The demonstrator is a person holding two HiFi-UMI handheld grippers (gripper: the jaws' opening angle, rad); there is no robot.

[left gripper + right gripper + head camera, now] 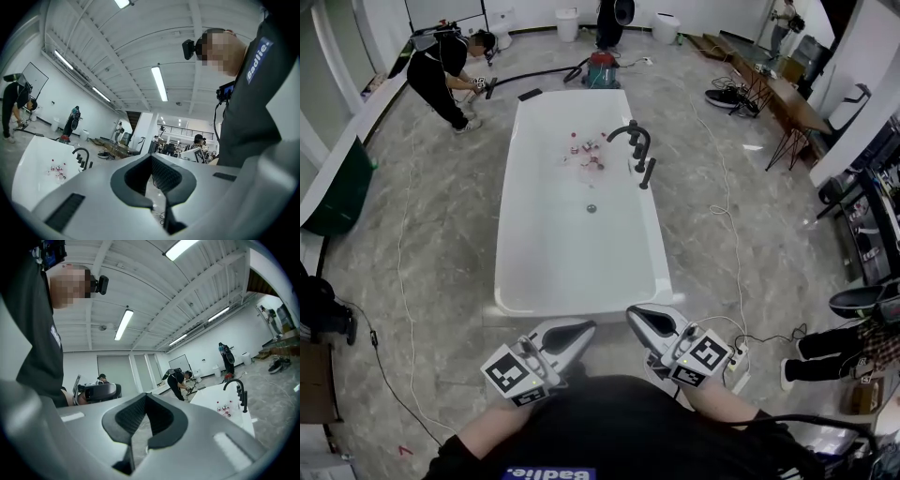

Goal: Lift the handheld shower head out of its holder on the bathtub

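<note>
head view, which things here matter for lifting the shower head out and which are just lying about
For the job:
- white freestanding bathtub
- black handheld shower head on its rim, beside the black arched tap
- left gripper and right gripper, both shut and empty

Lying about:
- small bottles inside the tub
- red vacuum cleaner
- white cable on the floor
- black shoes

right gripper [146,401]: your jaws sit together, nothing between them | bathtub [208,397]: at your right | black faucet [234,383]: on its right rim | small bottles [224,409]: inside the tub
</note>
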